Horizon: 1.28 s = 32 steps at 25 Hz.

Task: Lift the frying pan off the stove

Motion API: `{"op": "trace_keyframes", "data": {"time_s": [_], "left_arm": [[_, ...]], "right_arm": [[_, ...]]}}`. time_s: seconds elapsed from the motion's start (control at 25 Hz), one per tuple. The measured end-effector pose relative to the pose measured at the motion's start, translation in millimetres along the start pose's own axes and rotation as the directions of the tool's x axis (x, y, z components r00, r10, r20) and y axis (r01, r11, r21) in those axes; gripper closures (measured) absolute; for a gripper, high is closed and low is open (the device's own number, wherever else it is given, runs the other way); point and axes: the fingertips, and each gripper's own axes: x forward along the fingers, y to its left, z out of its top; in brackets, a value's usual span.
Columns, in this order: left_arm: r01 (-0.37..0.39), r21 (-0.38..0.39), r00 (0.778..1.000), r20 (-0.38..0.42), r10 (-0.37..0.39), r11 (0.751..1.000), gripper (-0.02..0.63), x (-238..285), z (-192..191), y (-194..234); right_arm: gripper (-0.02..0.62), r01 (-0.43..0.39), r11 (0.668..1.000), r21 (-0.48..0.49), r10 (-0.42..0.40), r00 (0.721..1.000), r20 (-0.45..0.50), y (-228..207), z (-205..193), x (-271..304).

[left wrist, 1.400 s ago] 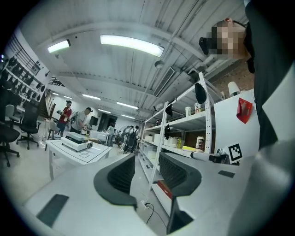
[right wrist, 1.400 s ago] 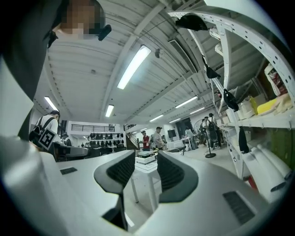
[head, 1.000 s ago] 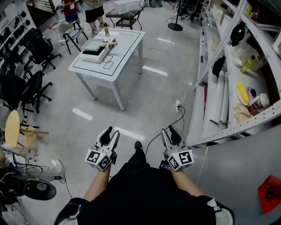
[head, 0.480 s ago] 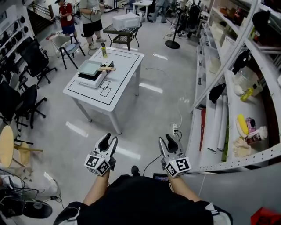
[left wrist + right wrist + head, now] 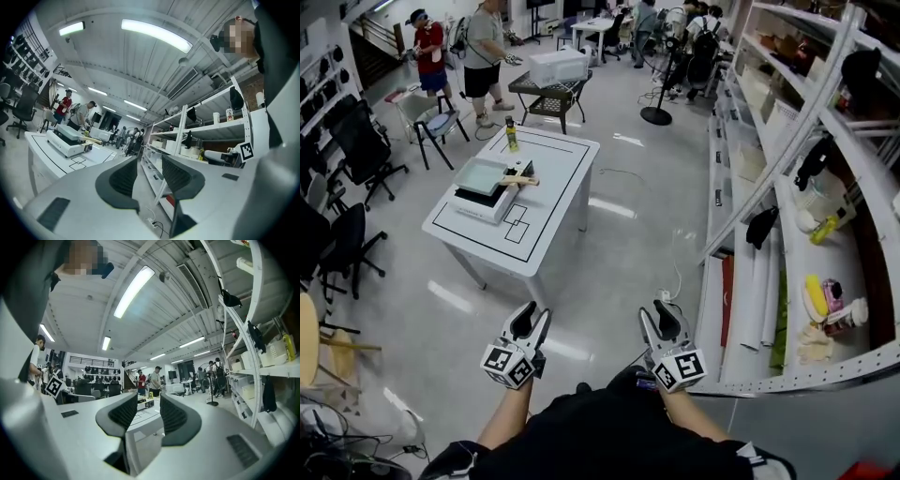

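Far ahead, a pale green frying pan with a wooden handle sits on a white stove, which stands on a white table. Both grippers are held close to my body, well short of the table. The left gripper is open and empty, and so is the right gripper. The left gripper view has the pan and stove small at the left, beyond the left gripper. In the right gripper view, the stove shows between the jaws of the right gripper.
A yellow bottle stands at the table's far corner. Metal shelving with rolls and bottles runs along the right. Office chairs line the left. People and a low cart are beyond the table. A cable lies on the floor.
The head view has swung upward and the table now sits lower and nearer the frame's middle. Both grippers keep the same pose in front of my body.
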Motion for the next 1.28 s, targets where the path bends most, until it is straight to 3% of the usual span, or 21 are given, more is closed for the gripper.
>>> {"op": "trace_keyframes", "data": {"time_s": [0.32, 0.76, 1.0, 1.28], "left_arm": [[-0.072, -0.037, 0.997, 0.005, 0.072, 0.997, 0.440, 37, 2, 32], [-0.185, -0.011, 0.983, 0.003, 0.185, 0.983, 0.440, 160, 22, 70], [-0.275, 0.014, 0.960, 0.052, 0.274, 0.961, 0.440, 227, 51, 79], [-0.359, 0.021, 0.930, 0.099, 0.355, 0.933, 0.440, 279, 55, 102]], "right_arm": [[0.451, -0.051, 0.999, 0.003, 0.051, 0.997, 0.054, -29, 14, 42], [0.454, -0.186, 0.982, 0.026, 0.184, 0.980, 0.083, -131, 14, 170], [0.454, -0.279, 0.959, 0.043, 0.276, 0.958, 0.076, -191, 18, 233], [0.454, -0.346, 0.936, 0.062, 0.340, 0.936, 0.092, -245, 14, 290]]}}
